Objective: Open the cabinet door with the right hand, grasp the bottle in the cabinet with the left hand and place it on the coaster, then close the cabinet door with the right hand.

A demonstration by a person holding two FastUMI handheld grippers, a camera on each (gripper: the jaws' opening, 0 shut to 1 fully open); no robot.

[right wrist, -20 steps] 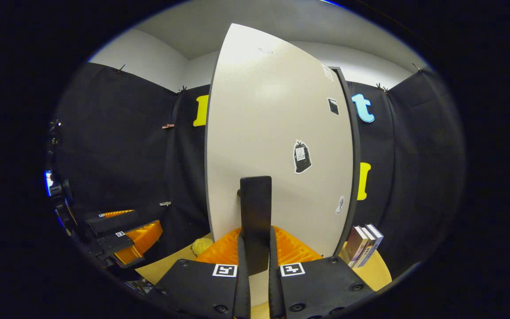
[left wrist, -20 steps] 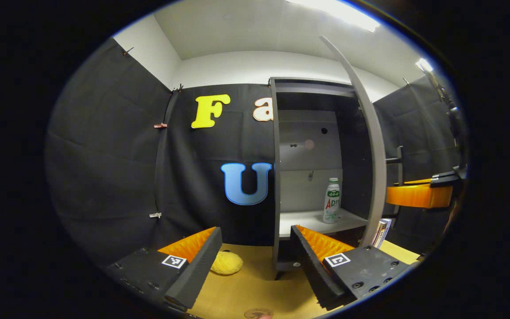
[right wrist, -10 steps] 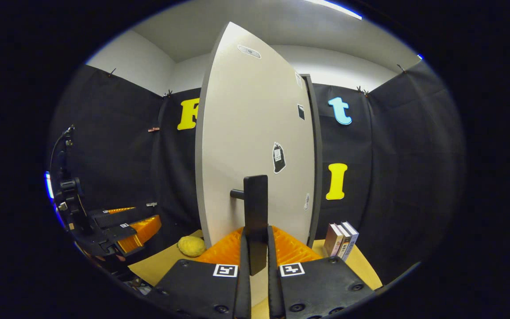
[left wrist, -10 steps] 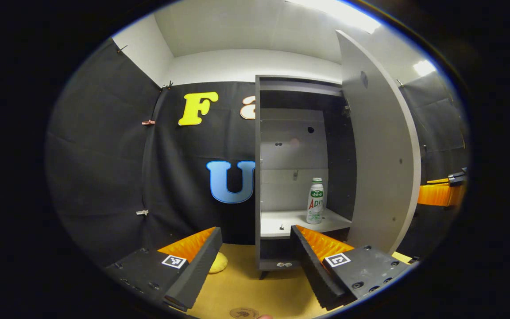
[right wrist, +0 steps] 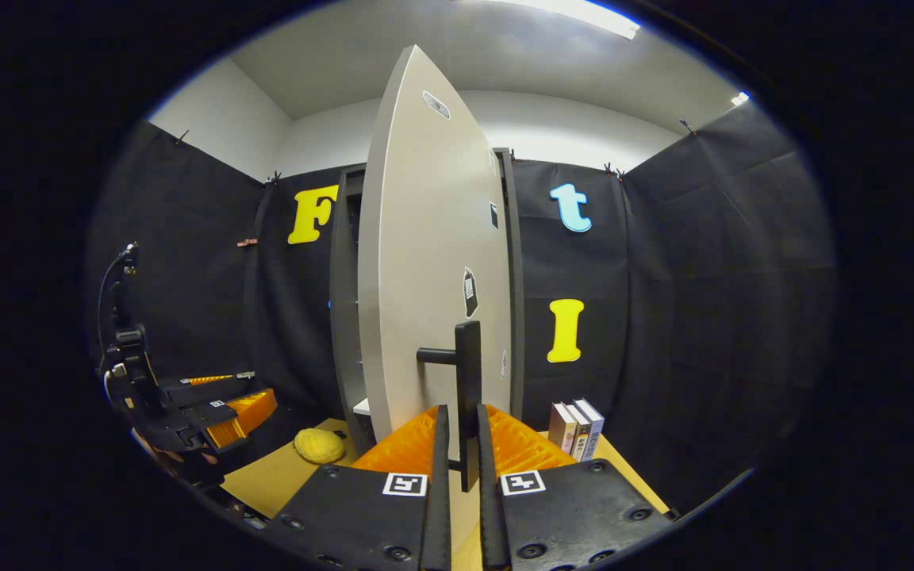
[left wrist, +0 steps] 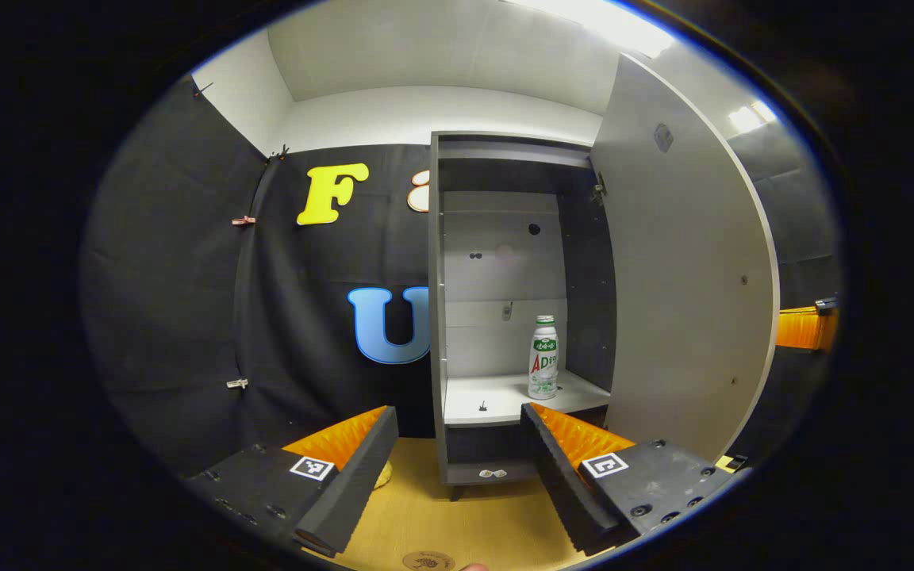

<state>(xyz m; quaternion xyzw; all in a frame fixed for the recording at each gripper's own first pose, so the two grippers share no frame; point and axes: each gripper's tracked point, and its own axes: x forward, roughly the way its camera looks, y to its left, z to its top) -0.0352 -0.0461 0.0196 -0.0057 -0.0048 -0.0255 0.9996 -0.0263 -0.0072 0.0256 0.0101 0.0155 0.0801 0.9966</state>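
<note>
While the right gripper (right wrist: 457,464) clamps its jaws on the door handle (right wrist: 466,373), the cabinet door (left wrist: 683,277) stands open — bottle (left wrist: 543,358) upright on the shelf (left wrist: 497,396), left gripper (left wrist: 457,468) jaws spread wide.

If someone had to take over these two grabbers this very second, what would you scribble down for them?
Right gripper: shut on the door handle, cabinet door swung wide.
Left gripper: open, empty, facing the open cabinet.
Bottle: upright on the cabinet shelf, untouched.
Coaster: on the table, below the left gripper.
Done: door open.
Left: grasp bottle with left, set it on the coaster, close door with right.
</note>
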